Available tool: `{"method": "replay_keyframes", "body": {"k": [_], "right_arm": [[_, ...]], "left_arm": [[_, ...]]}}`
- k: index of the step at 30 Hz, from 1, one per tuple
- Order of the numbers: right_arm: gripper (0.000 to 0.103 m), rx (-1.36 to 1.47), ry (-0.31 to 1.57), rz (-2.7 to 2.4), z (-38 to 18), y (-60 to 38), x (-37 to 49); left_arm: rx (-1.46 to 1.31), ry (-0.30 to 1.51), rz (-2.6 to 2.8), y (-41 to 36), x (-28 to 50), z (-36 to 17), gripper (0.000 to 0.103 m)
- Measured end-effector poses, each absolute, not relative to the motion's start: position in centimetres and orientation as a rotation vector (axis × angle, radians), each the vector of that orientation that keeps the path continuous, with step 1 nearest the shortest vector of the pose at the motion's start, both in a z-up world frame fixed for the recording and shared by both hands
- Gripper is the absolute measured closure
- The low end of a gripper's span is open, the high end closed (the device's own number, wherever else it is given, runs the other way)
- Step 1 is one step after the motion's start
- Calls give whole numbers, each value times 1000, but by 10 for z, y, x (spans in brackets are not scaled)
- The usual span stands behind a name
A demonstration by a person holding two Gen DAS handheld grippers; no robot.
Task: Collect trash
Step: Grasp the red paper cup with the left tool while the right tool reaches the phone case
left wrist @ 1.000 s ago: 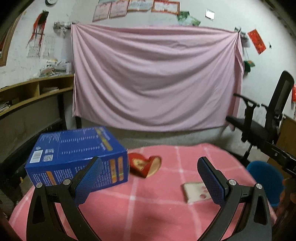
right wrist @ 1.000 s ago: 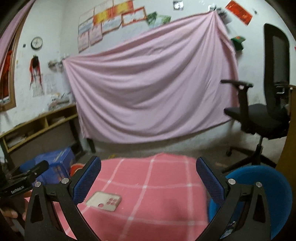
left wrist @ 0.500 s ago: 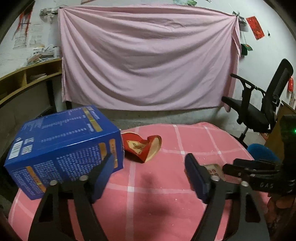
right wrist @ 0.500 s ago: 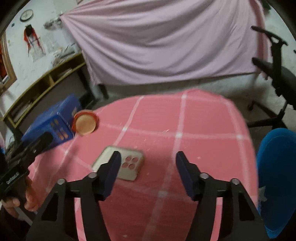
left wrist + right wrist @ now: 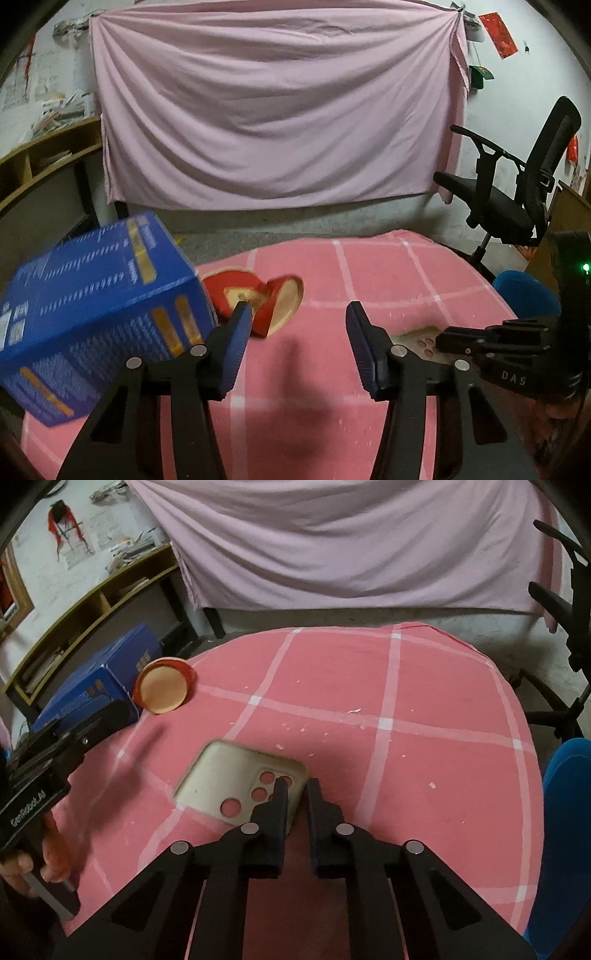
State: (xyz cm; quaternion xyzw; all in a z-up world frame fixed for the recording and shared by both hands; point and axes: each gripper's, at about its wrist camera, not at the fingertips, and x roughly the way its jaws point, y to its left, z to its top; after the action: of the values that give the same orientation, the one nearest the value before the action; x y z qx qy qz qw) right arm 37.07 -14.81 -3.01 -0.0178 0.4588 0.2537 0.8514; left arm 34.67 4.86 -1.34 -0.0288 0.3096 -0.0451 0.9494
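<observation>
A beige phone case [image 5: 240, 779] lies on the round pink checked table [image 5: 424, 701]. My right gripper [image 5: 295, 786] is over the case's near right corner, its jaws closed to a narrow gap around the case's edge. A crushed red paper cup [image 5: 266, 299] lies on its side by a blue box [image 5: 96, 306] at the table's left; the cup also shows in the right wrist view [image 5: 164, 690]. My left gripper [image 5: 299, 325] is open and empty, just short of the cup. The phone case [image 5: 417, 338] is partly hidden in the left wrist view.
A blue bin [image 5: 565, 830] stands beside the table on the right. A black office chair [image 5: 517, 192] is at the back right. A pink sheet [image 5: 273, 110] hangs on the wall and wooden shelves [image 5: 85, 609] run along the left.
My right gripper has dropped onto the phone case and its jaws have closed around its corner. My left gripper has narrowed and moved toward the red cup.
</observation>
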Motion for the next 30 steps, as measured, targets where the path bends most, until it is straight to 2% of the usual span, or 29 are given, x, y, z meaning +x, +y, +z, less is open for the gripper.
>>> {"method": "replay_keyframes", "body": {"k": [2, 4, 7, 15, 17, 19, 21, 25, 28, 29, 30], "right_arm": [[97, -53, 955, 506, -28, -151, 372], [97, -60, 946, 481, -26, -155, 374], [97, -52, 927, 442, -23, -165, 377], [97, 11, 894, 390, -18, -189, 385], [97, 26, 895, 396, -18, -192, 386], [97, 31, 896, 405, -19, -190, 387], [96, 34, 887, 424, -18, -189, 385], [95, 35, 910, 450, -21, -187, 385], [85, 45, 921, 461, -22, -186, 386], [77, 52, 927, 466, -22, -186, 387], [75, 59, 935, 472, -23, -186, 387]], "left_arm": [[-27, 620, -89, 44, 351, -12, 57], [10, 613, -78, 38, 357, -11, 63], [42, 623, -63, 31, 364, -16, 67], [106, 669, -10, 21, 378, -32, 69], [95, 693, -6, 24, 382, -37, 72], [78, 718, -7, 26, 384, -40, 82], [63, 737, -3, 30, 386, -42, 87], [52, 734, -4, 30, 385, -41, 91], [52, 730, -10, 29, 383, -40, 93], [53, 730, -11, 28, 383, -40, 93], [53, 730, -12, 28, 382, -40, 93]]}}
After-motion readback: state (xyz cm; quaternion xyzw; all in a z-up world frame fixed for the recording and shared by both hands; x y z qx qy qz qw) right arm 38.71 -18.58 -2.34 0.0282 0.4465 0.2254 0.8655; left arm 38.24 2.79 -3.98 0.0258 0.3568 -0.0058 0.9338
